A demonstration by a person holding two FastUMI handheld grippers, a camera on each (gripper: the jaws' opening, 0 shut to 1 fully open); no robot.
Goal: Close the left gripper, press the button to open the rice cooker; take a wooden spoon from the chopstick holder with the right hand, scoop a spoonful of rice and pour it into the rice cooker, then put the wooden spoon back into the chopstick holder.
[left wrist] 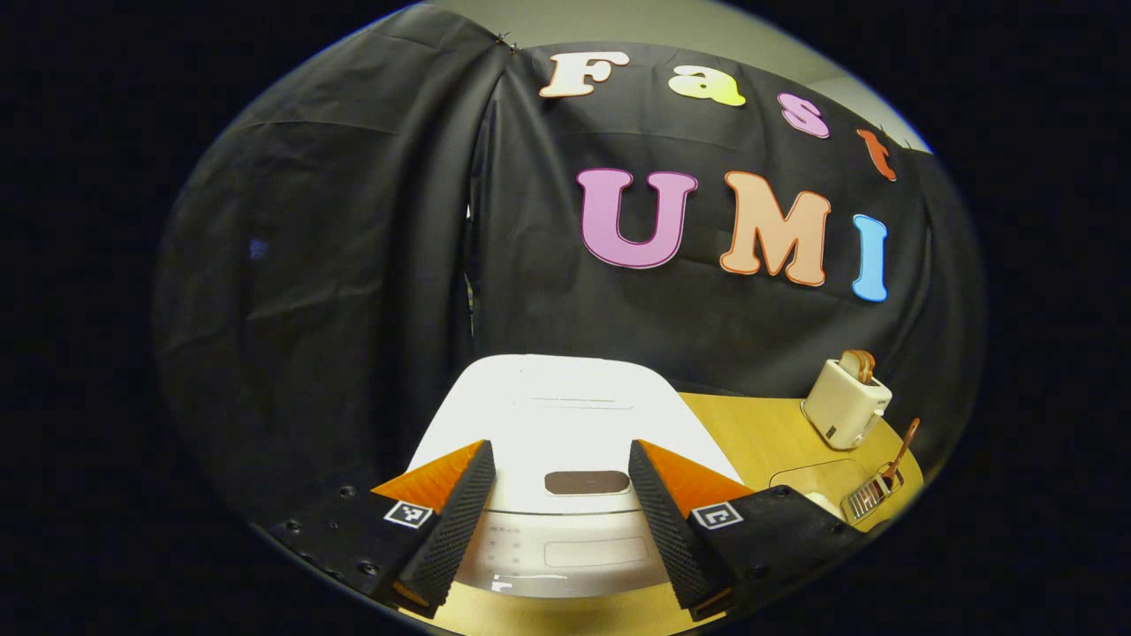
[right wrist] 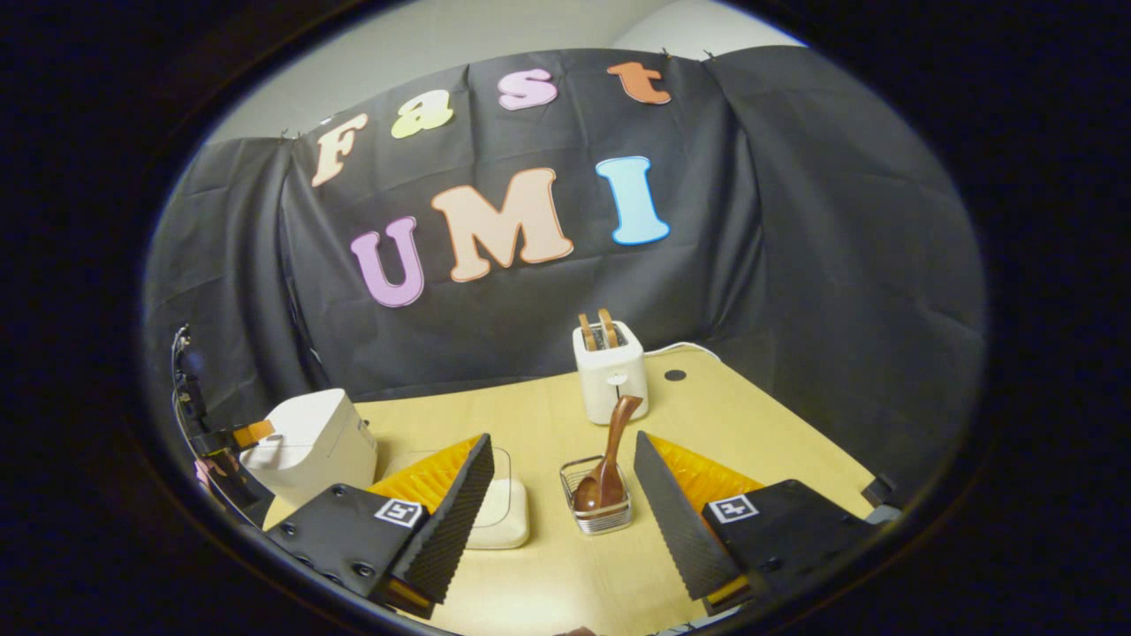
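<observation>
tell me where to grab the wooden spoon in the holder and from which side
Grip the wooden spoon on its upper handle, above the wire chopstick holder. The bowl sits down inside the holder, and the handle leans up and away toward the toaster, free of the rim. The right gripper is open and already faces it, so come from the near side, slightly above, with one finger on each side of the handle.

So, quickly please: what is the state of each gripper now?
Left gripper: open, holding nothing, fingers above the rice cooker.
Right gripper: open, holding nothing.
</observation>
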